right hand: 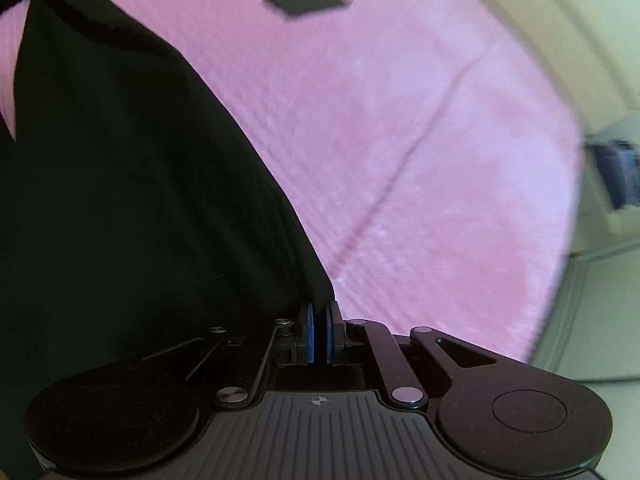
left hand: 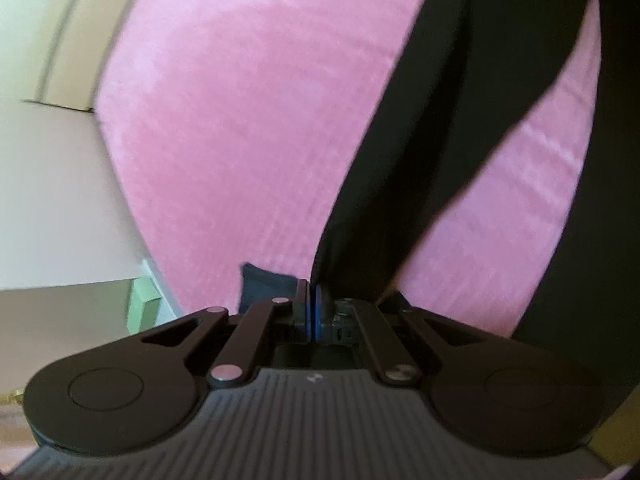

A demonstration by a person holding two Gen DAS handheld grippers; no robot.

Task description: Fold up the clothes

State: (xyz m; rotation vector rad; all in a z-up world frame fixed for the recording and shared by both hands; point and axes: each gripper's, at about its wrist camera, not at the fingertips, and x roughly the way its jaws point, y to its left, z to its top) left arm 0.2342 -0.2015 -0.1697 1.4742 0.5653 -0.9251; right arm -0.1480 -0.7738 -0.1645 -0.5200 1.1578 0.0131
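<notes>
Pinching black garment (left hand: pixel 420 120) in left gripper (left hand: pixel 311 312); right gripper (right hand: pixel 319 336) likewise.

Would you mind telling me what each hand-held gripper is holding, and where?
Both hold the black garment by its edge: left hand-held gripper, right hand-held gripper.

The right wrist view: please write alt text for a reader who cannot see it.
The right gripper is shut on the edge of a black garment that fills the left side, above a pink bed cover. A small dark folded item lies farther away on the cover.
</notes>
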